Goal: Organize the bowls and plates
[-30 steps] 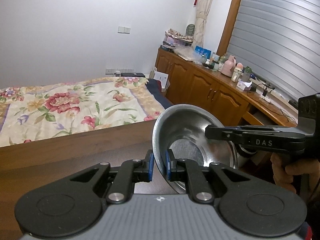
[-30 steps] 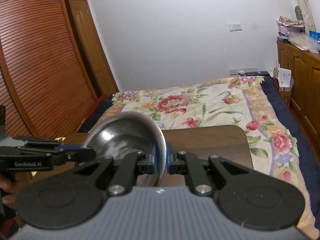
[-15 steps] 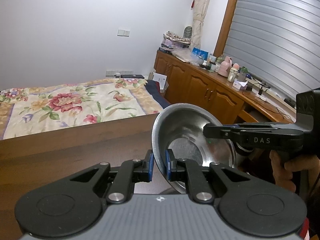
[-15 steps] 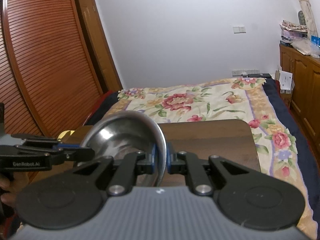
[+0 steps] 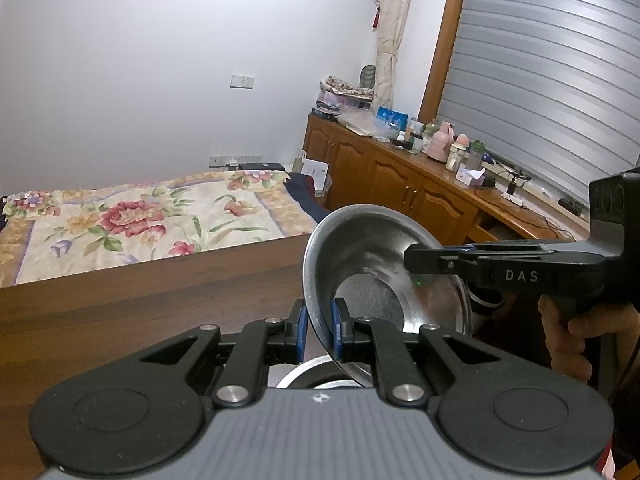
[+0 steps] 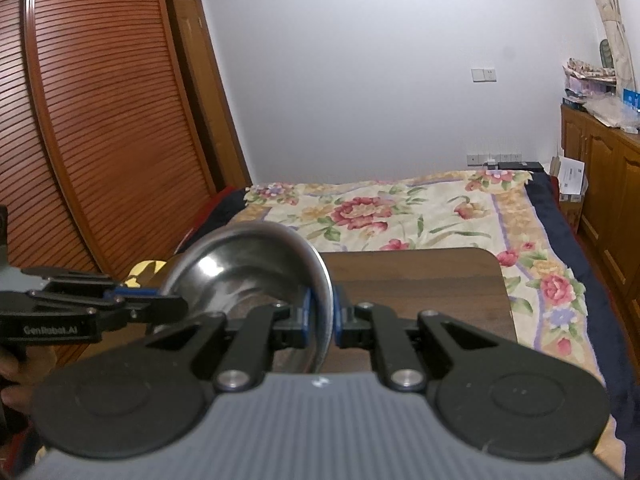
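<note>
A steel bowl [image 5: 372, 264] is held in the air over a dark wooden table [image 5: 140, 312], tilted on its side. My left gripper [image 5: 319, 330] is shut on its near rim. My right gripper [image 6: 320, 320] is shut on the opposite rim of the same bowl [image 6: 256, 268]. Each gripper shows in the other's view: the right one [image 5: 416, 260] reaches in from the right, the left one [image 6: 176, 304] from the left. Below the bowl, the rim of another round steel dish [image 5: 308, 374] shows, mostly hidden by my left gripper.
A bed with a floral cover [image 5: 132, 224] lies beyond the table's far edge. A wooden cabinet [image 5: 400, 188] with bottles and clutter runs along the right wall. A slatted wooden wardrobe [image 6: 100, 140] stands at the left. The table's far right corner [image 6: 492, 260] is near.
Both grippers have lifted the bowl higher; more wall and less table show. The grip on both rims is unchanged. The steel dish below has come into the left wrist view.
</note>
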A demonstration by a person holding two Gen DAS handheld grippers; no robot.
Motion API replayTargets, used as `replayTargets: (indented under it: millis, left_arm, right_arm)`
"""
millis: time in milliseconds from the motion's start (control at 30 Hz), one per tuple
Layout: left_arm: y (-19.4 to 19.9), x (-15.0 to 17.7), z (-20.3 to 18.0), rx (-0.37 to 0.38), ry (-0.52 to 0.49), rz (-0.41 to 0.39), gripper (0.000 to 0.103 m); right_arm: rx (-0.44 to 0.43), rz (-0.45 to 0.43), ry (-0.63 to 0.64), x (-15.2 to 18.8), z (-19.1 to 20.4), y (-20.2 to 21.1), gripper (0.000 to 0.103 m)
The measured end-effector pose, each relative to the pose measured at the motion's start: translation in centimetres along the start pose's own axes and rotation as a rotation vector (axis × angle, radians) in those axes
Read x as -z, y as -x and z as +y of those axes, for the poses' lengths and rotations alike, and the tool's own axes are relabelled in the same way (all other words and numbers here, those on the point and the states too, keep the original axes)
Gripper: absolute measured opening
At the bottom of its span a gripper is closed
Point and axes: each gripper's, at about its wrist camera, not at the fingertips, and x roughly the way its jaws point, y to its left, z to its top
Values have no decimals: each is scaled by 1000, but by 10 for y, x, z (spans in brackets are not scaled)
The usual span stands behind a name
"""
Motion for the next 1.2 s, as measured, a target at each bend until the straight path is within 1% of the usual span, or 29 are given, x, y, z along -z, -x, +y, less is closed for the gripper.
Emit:
replayTargets:
  millis: [100,200,433,667,800,967,1200]
  left_arm:
    - [0,2,3,4,5,5,14]
    - [1,11,5,11,13,15,14]
    - [-10,44,6,16,32,73,14]
    - [-23,77,8,-13,37,126,14]
    - [-29,88,8,-42,28,138,14]
    - [-33,93,6,-79,8,139,14]
    - [-35,96,3,-97,-5,129,15]
  right_arm:
    - [1,2,0,4,2,4,13]
    - [-1,12,-9,12,1,4,13]
    - [-3,51,-53,44,-4,-4,14]
    - [2,90,-77,76,-5,-17,14]
    - [12,84,-64,86,0,-21,14]
    - [24,67,-30,94,4,-24,14]
    - [39,39,23,101,7,-23,16]
